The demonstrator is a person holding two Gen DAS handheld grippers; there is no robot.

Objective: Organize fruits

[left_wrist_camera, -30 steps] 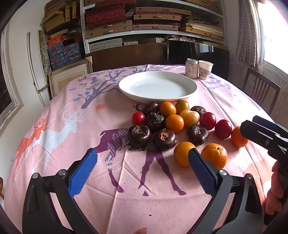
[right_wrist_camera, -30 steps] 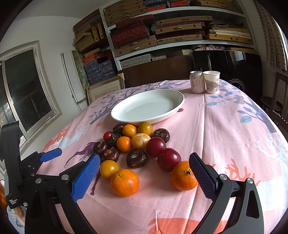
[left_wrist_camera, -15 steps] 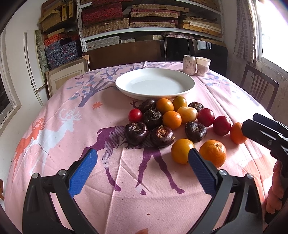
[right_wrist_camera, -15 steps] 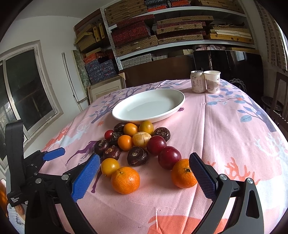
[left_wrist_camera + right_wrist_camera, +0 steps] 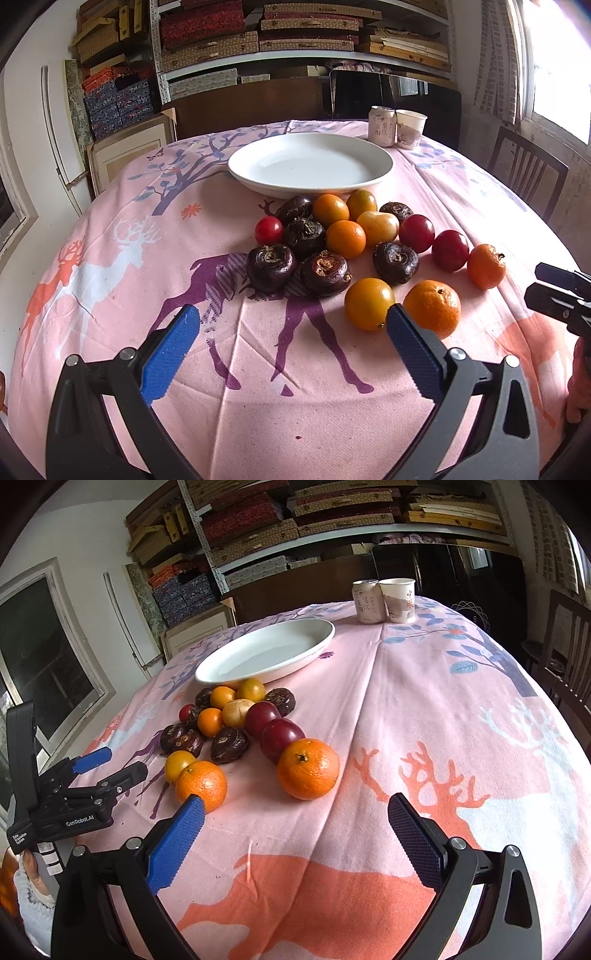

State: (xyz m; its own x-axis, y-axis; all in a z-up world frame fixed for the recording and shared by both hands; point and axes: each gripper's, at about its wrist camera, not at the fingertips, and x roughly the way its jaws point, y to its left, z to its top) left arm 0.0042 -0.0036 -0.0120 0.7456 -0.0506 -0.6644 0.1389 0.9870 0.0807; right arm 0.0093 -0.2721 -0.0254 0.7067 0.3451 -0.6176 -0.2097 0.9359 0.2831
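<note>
A pile of fruits lies on the pink tablecloth in front of an empty white plate [image 5: 310, 166]: tangerines [image 5: 432, 312], small oranges [image 5: 368, 303], red plums [image 5: 450, 250], a red cherry tomato [image 5: 269, 229] and dark water chestnuts [image 5: 271, 266]. My left gripper [image 5: 291, 332] is open and empty, just short of the pile. My right gripper [image 5: 295, 821] is open and empty, close in front of a tangerine [image 5: 308, 768]. The plate [image 5: 266, 651] also shows in the right wrist view behind the pile.
A drink can [image 5: 381, 123] and a paper cup [image 5: 410, 123] stand at the table's far edge. A wooden chair [image 5: 528, 173] stands to the right. Shelves of boxes [image 5: 258, 33] fill the back wall. The right gripper [image 5: 561, 295] shows at the left wrist view's right edge.
Both grippers have moved forward towards the fruit pile. The right gripper came much closer to the right-hand tangerine. Both stay open; no fruit has moved.
</note>
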